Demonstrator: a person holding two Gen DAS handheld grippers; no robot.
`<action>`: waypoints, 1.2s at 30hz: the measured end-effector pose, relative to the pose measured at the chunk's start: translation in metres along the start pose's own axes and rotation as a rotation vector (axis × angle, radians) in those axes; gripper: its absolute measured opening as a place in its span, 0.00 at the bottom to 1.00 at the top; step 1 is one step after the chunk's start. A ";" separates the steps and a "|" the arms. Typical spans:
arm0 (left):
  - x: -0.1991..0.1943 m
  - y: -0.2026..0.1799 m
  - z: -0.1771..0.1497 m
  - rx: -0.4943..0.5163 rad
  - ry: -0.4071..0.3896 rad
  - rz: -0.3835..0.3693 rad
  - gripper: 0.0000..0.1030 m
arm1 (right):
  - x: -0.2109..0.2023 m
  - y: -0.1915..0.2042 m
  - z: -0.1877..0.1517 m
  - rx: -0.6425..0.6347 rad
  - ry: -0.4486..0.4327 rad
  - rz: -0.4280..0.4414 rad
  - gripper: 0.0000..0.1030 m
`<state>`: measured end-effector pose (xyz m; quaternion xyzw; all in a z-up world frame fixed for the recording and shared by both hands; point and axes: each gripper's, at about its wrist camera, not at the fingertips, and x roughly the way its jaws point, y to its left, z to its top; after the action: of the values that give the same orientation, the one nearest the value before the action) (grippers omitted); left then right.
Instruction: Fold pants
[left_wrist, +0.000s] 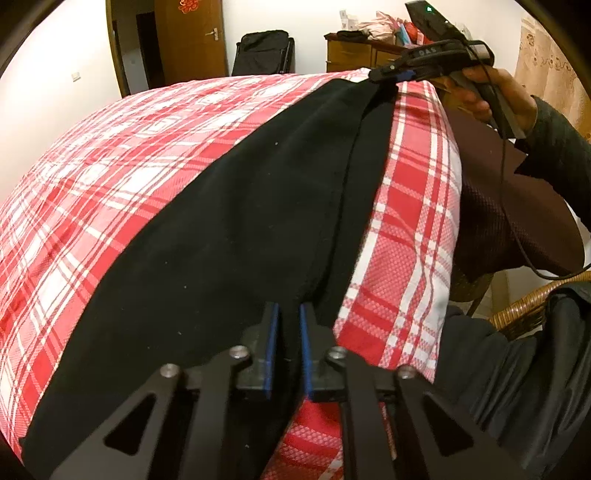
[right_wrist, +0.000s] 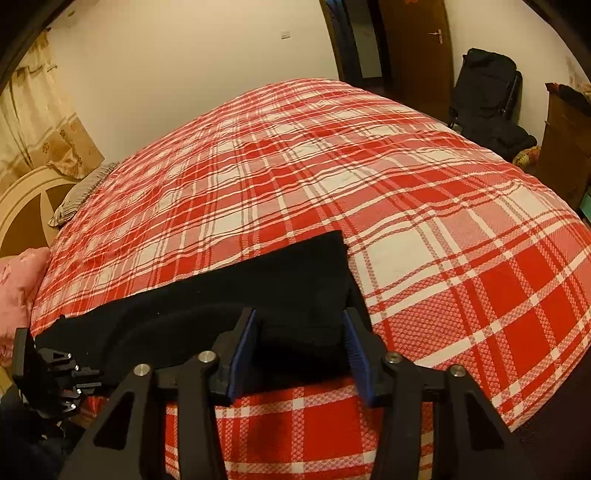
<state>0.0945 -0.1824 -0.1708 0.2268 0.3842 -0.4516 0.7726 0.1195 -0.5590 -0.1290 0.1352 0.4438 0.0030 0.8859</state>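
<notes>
Black pants (left_wrist: 236, 221) lie stretched flat along the near edge of the bed with the red and white plaid cover (left_wrist: 122, 155). My left gripper (left_wrist: 289, 314) is nearly shut, pinching the pants' near edge at one end. My right gripper (right_wrist: 301, 321) is open, its blue pads either side of the pants' other end (right_wrist: 288, 280) by the bed edge. The right gripper also shows in the left wrist view (left_wrist: 391, 74), held in a hand at the far end of the pants. The left gripper shows in the right wrist view (right_wrist: 55, 373) at the lower left.
A wicker chair (left_wrist: 524, 306) and a dark round seat (left_wrist: 517, 206) stand beside the bed. A wooden dresser (left_wrist: 354, 51), a black bag (left_wrist: 264, 51) and a door (left_wrist: 192, 37) lie beyond. A pink pillow (right_wrist: 18, 280) and the headboard (right_wrist: 29, 206) are at the left.
</notes>
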 end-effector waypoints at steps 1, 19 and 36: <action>0.000 0.001 0.000 -0.003 -0.001 -0.002 0.07 | 0.002 -0.002 0.000 0.007 0.003 0.006 0.34; -0.020 0.009 -0.002 -0.052 -0.050 -0.164 0.03 | -0.012 0.002 0.000 -0.062 -0.029 -0.032 0.14; -0.003 0.007 -0.007 -0.079 -0.039 -0.156 0.04 | -0.039 0.017 -0.004 -0.124 -0.113 -0.131 0.31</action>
<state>0.0965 -0.1725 -0.1722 0.1566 0.4030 -0.4995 0.7507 0.0948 -0.5466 -0.0963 0.0509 0.4002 -0.0349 0.9144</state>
